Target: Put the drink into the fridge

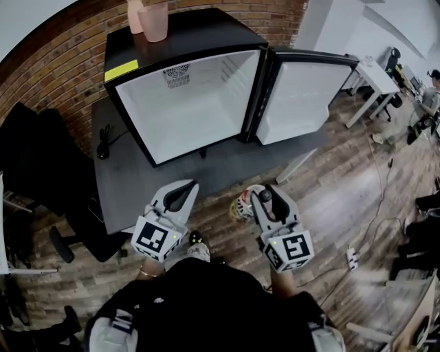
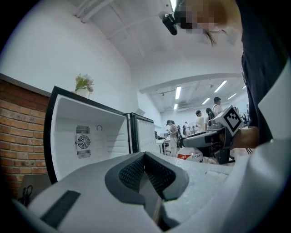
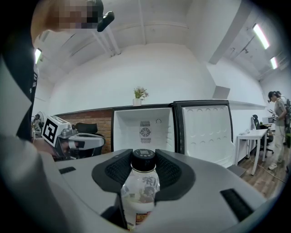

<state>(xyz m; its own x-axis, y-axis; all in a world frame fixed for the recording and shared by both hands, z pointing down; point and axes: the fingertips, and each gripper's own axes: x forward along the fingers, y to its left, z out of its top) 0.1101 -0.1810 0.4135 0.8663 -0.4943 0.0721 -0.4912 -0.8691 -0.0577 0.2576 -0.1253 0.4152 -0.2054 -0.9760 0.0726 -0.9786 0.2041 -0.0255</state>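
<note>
1. Gripping the drink (image 3: 141,189) by its neck just under the black cap, the right gripper (image 1: 266,197) has its dark ribbed pads closed on either side of the bottle. The bottle stands upright, and its pale, printed body hangs below the jaws.
2. In the head view the drink is at about 6 o'clock from the fridge (image 1: 185,89). It is held over the wooden floor (image 1: 344,199), well apart from the cabinet and outside it.
3. The left gripper (image 1: 184,189) hangs at 9 o'clock of the right one, near it but not touching. Its jaws are pressed together at the tips with nothing between them.
4. The fridge stands open at 12 o'clock on a dark desk (image 1: 117,185). It shows a white inner compartment with a round fan vent (image 1: 177,75) high on the back wall.
5. The fridge door (image 1: 299,96) is swung out to the cabinet's 3 o'clock side, with its white inner liner turned toward the person.
6. A pink pot (image 1: 155,20) stands on the black top of the fridge toward 11 o'clock. A yellow sticker (image 1: 121,70) sits on the upper front edge at the left corner.
7. A brick wall (image 1: 62,48) runs behind the fridge.
8. A black office chair (image 1: 41,158) stands at 9 o'clock beside the desk.
9. A white table (image 1: 375,82) stands at 2 o'clock, beyond the open door.
</note>
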